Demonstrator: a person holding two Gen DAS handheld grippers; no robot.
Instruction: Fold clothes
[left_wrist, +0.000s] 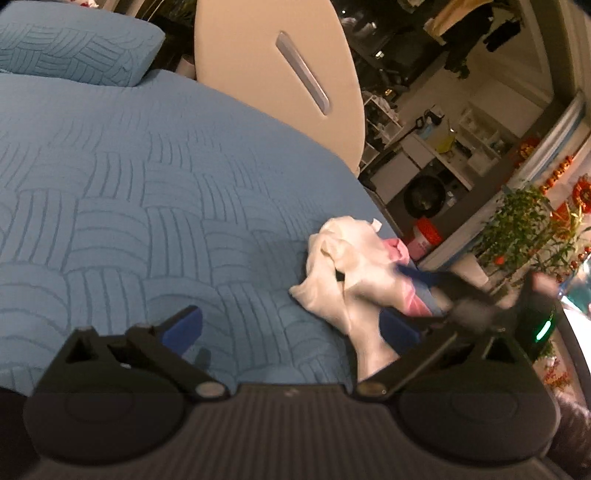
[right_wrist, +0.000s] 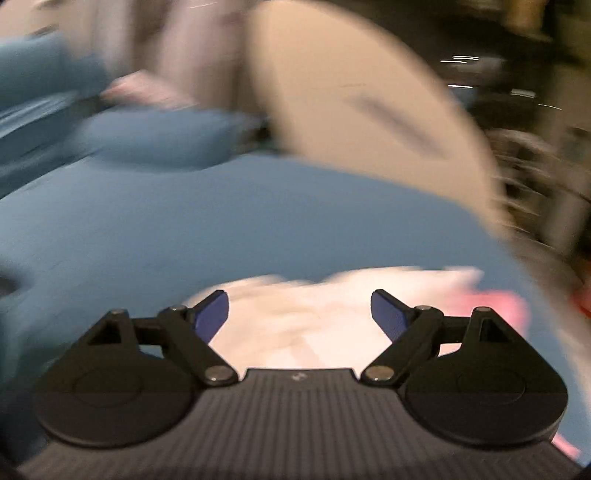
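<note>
The crumpled white garment (left_wrist: 343, 273) on the bed (left_wrist: 147, 192) looks light and limp, best pinched at an edge; both grippers' jaws stand apart, empty.

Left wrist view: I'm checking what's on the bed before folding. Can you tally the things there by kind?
Blue pillow: 1
Crumpled white-and-pink garment: 1
Total: 2, both on the blue bedspread; whether the bundle hides a second garment I cannot tell.

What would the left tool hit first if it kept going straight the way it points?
Probably the blue bedspread. The left tool stands open and angles down at bare cover; the crumpled white garment lies off to its right. Depth is hard to judge.
</note>
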